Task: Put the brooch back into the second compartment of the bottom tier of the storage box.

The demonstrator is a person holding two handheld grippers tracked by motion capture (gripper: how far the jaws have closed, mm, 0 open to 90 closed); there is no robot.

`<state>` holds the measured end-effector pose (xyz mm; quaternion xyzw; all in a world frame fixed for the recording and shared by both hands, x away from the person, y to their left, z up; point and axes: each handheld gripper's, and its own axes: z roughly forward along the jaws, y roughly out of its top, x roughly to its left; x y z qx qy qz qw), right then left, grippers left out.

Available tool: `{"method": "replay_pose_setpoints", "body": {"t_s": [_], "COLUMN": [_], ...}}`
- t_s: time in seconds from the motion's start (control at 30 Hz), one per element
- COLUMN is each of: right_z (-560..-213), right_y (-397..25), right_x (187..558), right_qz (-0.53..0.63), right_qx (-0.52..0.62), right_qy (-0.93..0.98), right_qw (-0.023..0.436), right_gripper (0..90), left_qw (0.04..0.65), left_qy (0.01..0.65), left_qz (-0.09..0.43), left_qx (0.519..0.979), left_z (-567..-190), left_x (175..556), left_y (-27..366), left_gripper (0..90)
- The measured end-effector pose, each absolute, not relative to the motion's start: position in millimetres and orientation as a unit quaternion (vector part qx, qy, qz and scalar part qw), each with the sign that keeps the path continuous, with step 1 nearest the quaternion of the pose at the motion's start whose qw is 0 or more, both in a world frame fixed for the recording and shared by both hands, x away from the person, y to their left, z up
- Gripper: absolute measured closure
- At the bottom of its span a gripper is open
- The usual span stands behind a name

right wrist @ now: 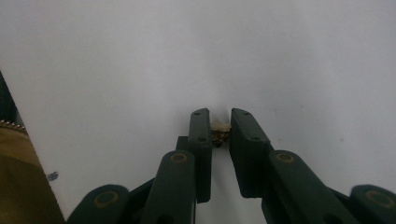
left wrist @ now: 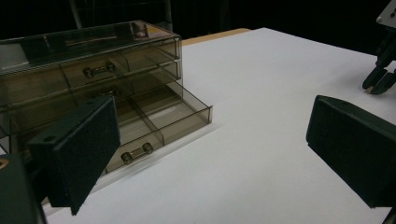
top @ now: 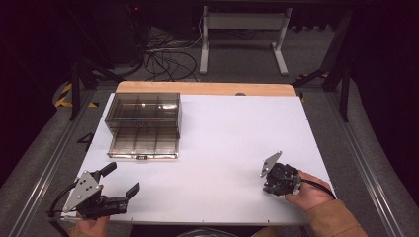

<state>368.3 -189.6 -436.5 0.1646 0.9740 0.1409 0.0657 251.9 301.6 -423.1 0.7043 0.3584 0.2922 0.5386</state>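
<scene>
While the right gripper presses its tips to the sheet, these lines tell what lies where.

Small object: a tiny pale and brassy piece (right wrist: 220, 131), pinched between the tips of the right gripper (right wrist: 219, 122); too small and too covered to name it or tell its long axis.
Place of the object: on the white table cover (top: 217, 148), near the front right part, well apart from the drawer box.
Right gripper: jaws drawn close on the small piece, tips down on the cover; in the high view it (top: 269, 189) tilts forward and down, its grey plate up and to the left.
Right hand: it (top: 309, 190) grips the tool from behind, with a tan sleeve (top: 333, 219) at the bottom edge.
Left gripper: it (top: 121, 180) lies low at the front left corner, jaws spread wide and holding nothing, aimed to the right along the front of the table; its own view looks between the two pads toward the drawer box.
Drawer box: a smoky clear plastic chest (top: 144, 118) at the back left, its bottom drawer (left wrist: 154, 122) pulled out, with divided compartments and small metal handles.
</scene>
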Motion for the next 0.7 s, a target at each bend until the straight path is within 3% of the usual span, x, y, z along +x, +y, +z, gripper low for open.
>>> {"method": "replay_pose_setpoints", "body": {"t_s": [0.7], "right_z": [-407], "right_y": [-194], "right_x": [367], "right_qz": [0.261], "right_qx": [0.161], "right_qy": [0.946], "right_qw": [0.106], "right_gripper": [79.3], "left_qw": [0.540], "left_qy": [0.358], "left_qz": [0.292], "left_qx": [0.703], "left_z": [-423], "left_x": [252], "left_y": [302], "left_gripper": [3.8]}}
